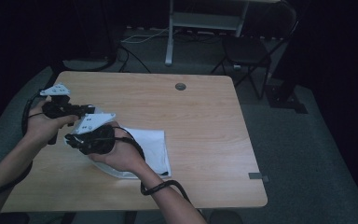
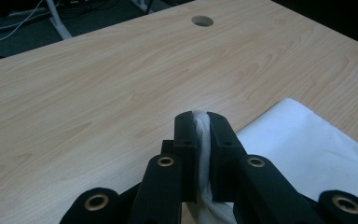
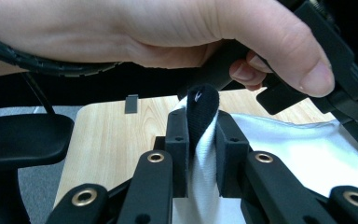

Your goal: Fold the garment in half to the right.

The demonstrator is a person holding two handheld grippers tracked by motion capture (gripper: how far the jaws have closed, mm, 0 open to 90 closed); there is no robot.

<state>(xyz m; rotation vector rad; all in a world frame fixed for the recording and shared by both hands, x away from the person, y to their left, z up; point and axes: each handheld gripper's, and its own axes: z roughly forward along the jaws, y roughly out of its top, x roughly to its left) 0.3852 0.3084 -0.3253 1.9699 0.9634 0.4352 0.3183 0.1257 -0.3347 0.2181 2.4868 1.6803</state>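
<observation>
- White cloth [image 1: 151, 147] is lying flat, its long axis running toward the person.
- Left gripper [image 2: 201, 122] and right gripper [image 3: 200, 122] are each pinching its edge.
- Table [image 1: 205, 121] is lying bare around it.

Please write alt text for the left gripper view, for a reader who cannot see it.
The left gripper has its two black jaws shut on a bunched fold of white cloth. The rest of the cloth lies to the right on a light wooden table, which has a round hole near its far edge.

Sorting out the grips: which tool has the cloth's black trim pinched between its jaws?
The right tool: black trim shows between its jaws atop the white cloth. The left tool pinches plain white fabric.
</observation>
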